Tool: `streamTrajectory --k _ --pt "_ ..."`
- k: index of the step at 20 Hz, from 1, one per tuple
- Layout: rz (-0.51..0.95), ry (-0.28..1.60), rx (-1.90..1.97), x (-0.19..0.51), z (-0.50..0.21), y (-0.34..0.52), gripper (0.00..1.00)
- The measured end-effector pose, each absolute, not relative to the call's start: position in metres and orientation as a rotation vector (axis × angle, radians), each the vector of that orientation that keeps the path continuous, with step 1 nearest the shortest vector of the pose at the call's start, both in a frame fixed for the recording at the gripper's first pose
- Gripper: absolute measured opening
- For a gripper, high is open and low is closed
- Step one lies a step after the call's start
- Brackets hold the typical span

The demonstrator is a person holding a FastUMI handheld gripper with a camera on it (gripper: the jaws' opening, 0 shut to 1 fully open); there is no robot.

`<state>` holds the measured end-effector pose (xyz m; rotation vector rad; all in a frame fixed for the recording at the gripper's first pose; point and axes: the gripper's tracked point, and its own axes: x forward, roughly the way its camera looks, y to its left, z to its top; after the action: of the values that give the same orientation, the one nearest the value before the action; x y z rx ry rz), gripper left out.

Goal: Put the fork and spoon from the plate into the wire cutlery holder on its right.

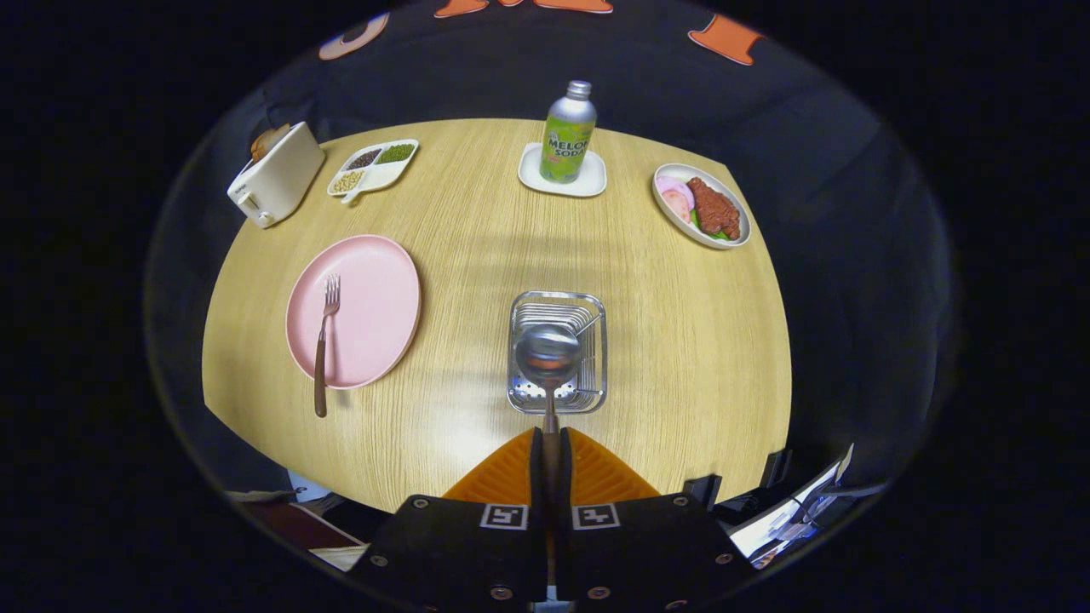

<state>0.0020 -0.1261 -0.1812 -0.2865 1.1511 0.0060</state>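
The gripper (551, 438) clamps the spoon (548, 358) by its handle, bowl poised just ahead over the wire cutlery holder (596, 358) for dropping in.

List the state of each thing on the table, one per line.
gripper: shut on spoon handle
spoon: held, bowl over the wire cutlery holder
wire cutlery holder: upright
fork: lying on pink plate, handle overhanging
pink plate: holds the fork
soda bottle: upright, capped
toaster: bread inside
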Motion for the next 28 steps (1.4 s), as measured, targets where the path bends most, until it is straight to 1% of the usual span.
streamTrajectory --k 5,15,23,25,28 --pt "0.036 1.25 -0.314 0.017 -0.193 -0.131 0.05" --pt "0.075 1.354 -0.327 0.043 -0.205 -0.129 0.05" --pt "0.095 1.387 -0.331 0.047 -0.203 -0.129 0.06" --pt "0.096 1.386 -0.336 0.047 -0.203 -0.129 0.09" --pt "0.096 1.383 -0.341 0.047 -0.203 -0.129 0.09"
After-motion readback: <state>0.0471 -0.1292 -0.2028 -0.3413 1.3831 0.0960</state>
